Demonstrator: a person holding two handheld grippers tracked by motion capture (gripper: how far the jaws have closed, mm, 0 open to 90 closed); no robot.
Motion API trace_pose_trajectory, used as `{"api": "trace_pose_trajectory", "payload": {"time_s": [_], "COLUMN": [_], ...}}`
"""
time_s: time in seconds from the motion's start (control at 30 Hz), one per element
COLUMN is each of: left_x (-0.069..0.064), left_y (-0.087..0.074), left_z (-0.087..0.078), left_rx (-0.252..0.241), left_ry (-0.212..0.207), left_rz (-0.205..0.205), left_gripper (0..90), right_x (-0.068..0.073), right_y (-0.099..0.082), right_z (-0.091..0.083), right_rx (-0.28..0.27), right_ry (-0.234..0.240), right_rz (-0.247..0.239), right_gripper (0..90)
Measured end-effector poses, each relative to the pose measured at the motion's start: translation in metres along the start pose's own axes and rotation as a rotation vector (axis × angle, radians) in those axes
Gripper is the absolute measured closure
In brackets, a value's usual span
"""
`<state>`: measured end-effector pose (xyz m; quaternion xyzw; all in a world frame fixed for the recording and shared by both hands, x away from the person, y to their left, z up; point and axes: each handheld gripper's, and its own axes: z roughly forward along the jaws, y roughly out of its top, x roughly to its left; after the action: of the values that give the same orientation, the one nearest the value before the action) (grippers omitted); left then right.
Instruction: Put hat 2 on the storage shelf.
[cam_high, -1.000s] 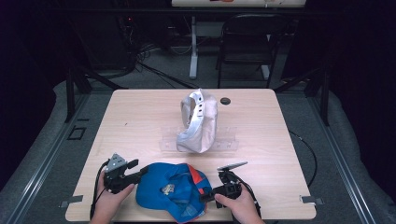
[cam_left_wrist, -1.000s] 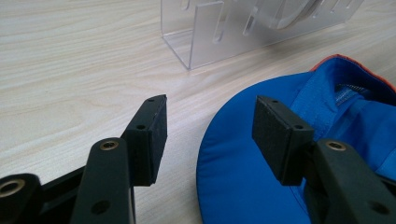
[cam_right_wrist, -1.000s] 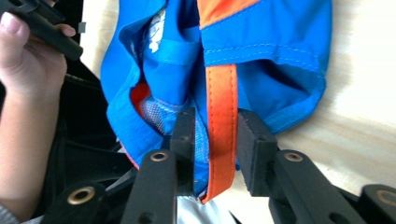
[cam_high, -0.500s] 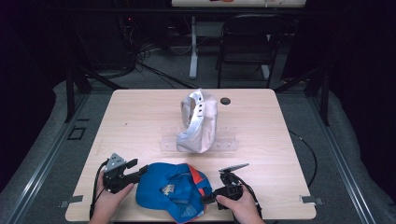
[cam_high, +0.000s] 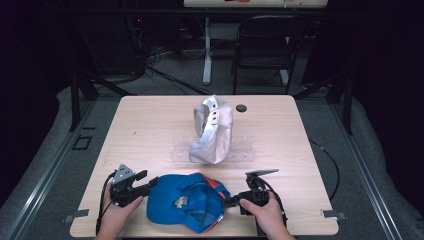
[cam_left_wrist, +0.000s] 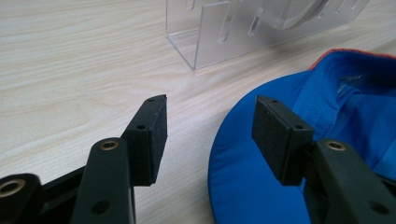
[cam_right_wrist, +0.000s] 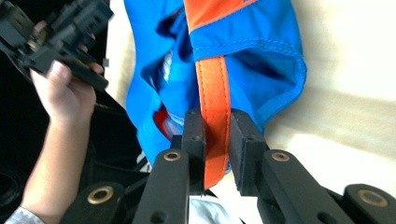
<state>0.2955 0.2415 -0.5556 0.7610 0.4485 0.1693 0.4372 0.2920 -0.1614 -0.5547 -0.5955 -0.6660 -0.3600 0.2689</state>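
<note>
Presently: cap (cam_high: 187, 202) lain upside down at table's (cam_high: 150, 130) near edge | right gripper (cam_right_wrist: 217, 128) held level, just closed, orange strap (cam_right_wrist: 214, 93) pinched | left gripper (cam_left_wrist: 210, 130) held level, jaws wide, brim straddled unpressed.

White cap (cam_high: 212, 131); clear stand (cam_high: 240, 150)

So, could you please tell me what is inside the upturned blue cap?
Inside the blue cap a small pale label shows against the blue lining, with the orange strap at its rim, clamped by the right claw. The table under the cap is covered.
</note>
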Motion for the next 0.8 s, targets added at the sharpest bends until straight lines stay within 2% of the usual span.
{"api": "trace_pose_trajectory", "payload": {"time_s": [0.03, 0.07, 0.1, 0.13, 0.17, 0.2, 0.23, 0.27, 0.3, 0.33, 0.37, 0.4, 0.47, 0.57, 0.6, 0.63, 0.67, 0.73, 0.77, 0.8], "left_x": [0.0, 0.0, 0.0, 0.0, -0.001, 0.0, 0.0, 0.0, 0.0, 0.0, 0.0, 0.0, 0.0, 0.0, 0.0, 0.0, -0.001, -0.001, -0.001, -0.001], "left_y": [0.0, 0.0, 0.0, 0.0, 0.0, 0.0, 0.0, 0.0, 0.0, 0.0, 0.0, 0.0, 0.0, 0.0, 0.0, 0.0, 0.0, 0.0, 0.0, 0.0], "left_z": [0.0, 0.0, 0.001, 0.001, 0.0, 0.0, 0.0, 0.0, 0.0, 0.0, 0.0, 0.0, 0.0, 0.0, 0.0, 0.0, 0.001, 0.0, 0.0, 0.001], "left_rx": [0.0, 0.0, 0.001, 0.001, 0.002, 0.0, 0.002, 0.0, 0.001, 0.0, 0.0, -0.001, 0.0, 0.001, 0.001, 0.002, 0.001, 0.013, 0.014, 0.013], "left_ry": [0.0, -0.001, -0.001, -0.001, 0.001, -0.001, 0.0, -0.001, 0.0, 0.0, 0.0, 0.0, 0.0, -0.001, -0.001, -0.001, -0.001, 0.001, 0.001, 0.001], "left_rz": [-0.004, -0.003, -0.002, -0.001, -0.001, 0.001, 0.002, 0.001, -0.001, -0.004, -0.005, -0.005, -0.005, -0.003, -0.002, -0.002, -0.002, 0.001, 0.0, 0.0], "left_gripper": [45.8, 45.8, 45.8, 45.8, 45.8, 45.9, 45.8, 45.9, 45.9, 45.9, 45.9, 45.9, 45.8, 45.9, 45.9, 45.8, 45.9, 45.8, 46.0, 46.0], "right_x": [0.0, 0.003, 0.002, 0.004, 0.004, 0.005, 0.006, 0.007, 0.007, 0.01, 0.008, 0.01, 0.01, 0.011, 0.011, 0.011, 0.012, 0.013, 0.016, 0.016], "right_y": [0.002, 0.003, 0.006, 0.006, 0.009, 0.01, 0.011, 0.013, 0.014, 0.014, 0.016, 0.017, 0.018, 0.02, 0.021, 0.021, 0.022, 0.023, 0.024, 0.026], "right_z": [-0.004, -0.006, -0.01, -0.011, -0.014, -0.017, -0.019, -0.022, -0.025, -0.025, -0.033, -0.036, -0.041, -0.05, -0.055, -0.057, -0.06, -0.066, -0.067, -0.073], "right_rx": [-0.01, -0.025, -0.021, -0.039, -0.043, -0.043, -0.051, -0.043, -0.059, -0.095, -0.056, -0.052, -0.064, -0.085, -0.058, -0.069, -0.063, -0.07, -0.105, -0.07], "right_ry": [0.017, -0.011, 0.001, 0.003, 0.003, -0.007, 0.003, -0.013, 0.0, -0.007, -0.023, -0.054, -0.043, -0.059, -0.097, -0.072, -0.104, -0.094, -0.072, -0.078], "right_rz": [0.0, 0.014, -0.003, 0.008, -0.003, -0.006, 0.004, -0.004, 0.001, 0.029, -0.007, -0.009, 0.0, 0.017, -0.003, 0.004, -0.004, -0.002, 0.021, -0.003], "right_gripper": [78.1, 78.1, 78.1, 78.1, 78.1, 78.1, 78.1, 78.1, 78.1, 78.1, 78.1, 78.1, 78.1, 78.1, 78.1, 78.1, 78.1, 78.1, 78.2, 78.1]}}
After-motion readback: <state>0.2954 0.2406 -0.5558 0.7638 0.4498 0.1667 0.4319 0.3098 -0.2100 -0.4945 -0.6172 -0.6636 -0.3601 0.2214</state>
